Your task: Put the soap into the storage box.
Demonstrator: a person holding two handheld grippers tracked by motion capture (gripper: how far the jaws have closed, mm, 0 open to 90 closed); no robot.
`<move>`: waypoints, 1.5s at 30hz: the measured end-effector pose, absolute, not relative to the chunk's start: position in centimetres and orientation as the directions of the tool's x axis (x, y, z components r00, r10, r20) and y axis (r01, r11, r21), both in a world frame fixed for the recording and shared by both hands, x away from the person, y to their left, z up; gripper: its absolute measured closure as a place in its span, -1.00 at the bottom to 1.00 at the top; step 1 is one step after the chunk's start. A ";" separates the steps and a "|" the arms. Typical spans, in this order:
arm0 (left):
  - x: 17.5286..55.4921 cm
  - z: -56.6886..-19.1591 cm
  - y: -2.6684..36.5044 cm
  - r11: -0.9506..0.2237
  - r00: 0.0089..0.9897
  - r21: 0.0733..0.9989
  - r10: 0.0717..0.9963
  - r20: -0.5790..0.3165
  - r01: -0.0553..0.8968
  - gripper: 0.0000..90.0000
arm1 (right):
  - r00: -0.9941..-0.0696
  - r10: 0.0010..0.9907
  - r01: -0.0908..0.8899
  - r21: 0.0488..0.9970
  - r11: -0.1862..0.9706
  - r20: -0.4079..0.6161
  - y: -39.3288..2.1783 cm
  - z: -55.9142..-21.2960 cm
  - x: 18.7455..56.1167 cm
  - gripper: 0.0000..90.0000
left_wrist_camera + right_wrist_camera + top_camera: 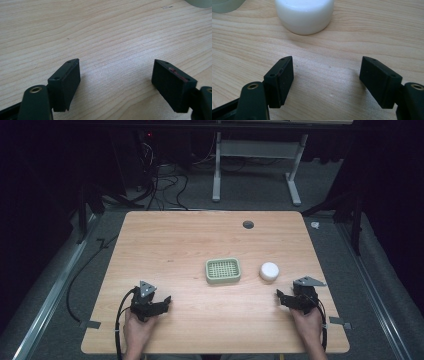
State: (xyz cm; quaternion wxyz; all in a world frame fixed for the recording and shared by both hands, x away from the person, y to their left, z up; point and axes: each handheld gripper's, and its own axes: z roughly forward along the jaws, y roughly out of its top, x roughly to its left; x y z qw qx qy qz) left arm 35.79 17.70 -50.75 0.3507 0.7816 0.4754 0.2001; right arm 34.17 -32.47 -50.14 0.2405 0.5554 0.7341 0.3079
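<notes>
A pale green slotted soap dish (pixel 223 270) lies near the middle of the wooden table (pixel 175 245). Just right of it sits a white round soap bar (pixel 269 271), which looms large ahead of my right gripper (pixel 327 75) as the white soap bar (pixel 304 15). In the high view my right gripper (pixel 282 297) rests on the table a short way in front of the soap, open and holding nothing. My left gripper (pixel 162 304) lies at the front left, also open, with bare wood between its jaws. In its own view the left gripper (pixel 116 76) faces the dish corner (pixel 201 2).
A dark round grommet hole (pixel 248 224) sits near the table's far edge. Beyond the table stand a white desk frame (pixel 255 165) and tangled cables (pixel 160 180) on the grey floor. Tape tabs mark the table's front corners.
</notes>
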 end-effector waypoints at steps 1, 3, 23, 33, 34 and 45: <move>35.8 -50.7 17.7 -0.302 0.468 0.738 0.884 -0.021 0.603 -0.48 | -0.267 0.964 0.667 0.719 0.193 -0.011 -32.5 -50.1 34.2 -0.37; 35.8 -50.8 17.7 -0.302 0.468 0.739 0.884 -0.021 0.603 -0.48 | -0.266 0.964 0.667 0.720 0.193 -0.012 -32.5 -50.1 34.2 -0.37; 35.8 -50.7 17.7 -0.302 0.468 0.738 0.884 -0.021 0.603 -0.48 | -0.265 0.964 0.668 0.719 0.191 -0.009 -32.5 -50.1 34.2 -0.36; 35.8 -50.7 17.7 -0.302 0.468 0.738 0.883 -0.021 0.603 -0.48 | -0.265 0.964 0.667 0.720 0.190 -0.009 -32.5 -50.1 34.2 -0.36; 35.8 -50.7 17.7 -0.302 0.468 0.738 0.883 -0.021 0.603 -0.48 | -0.264 0.964 0.667 0.720 0.190 -0.009 -32.5 -50.1 34.2 -0.36; 35.8 -50.7 17.7 -0.301 0.467 0.739 0.884 -0.021 0.603 -0.48 | -0.271 0.963 0.667 0.721 0.191 -0.004 -32.5 -50.1 34.2 -0.38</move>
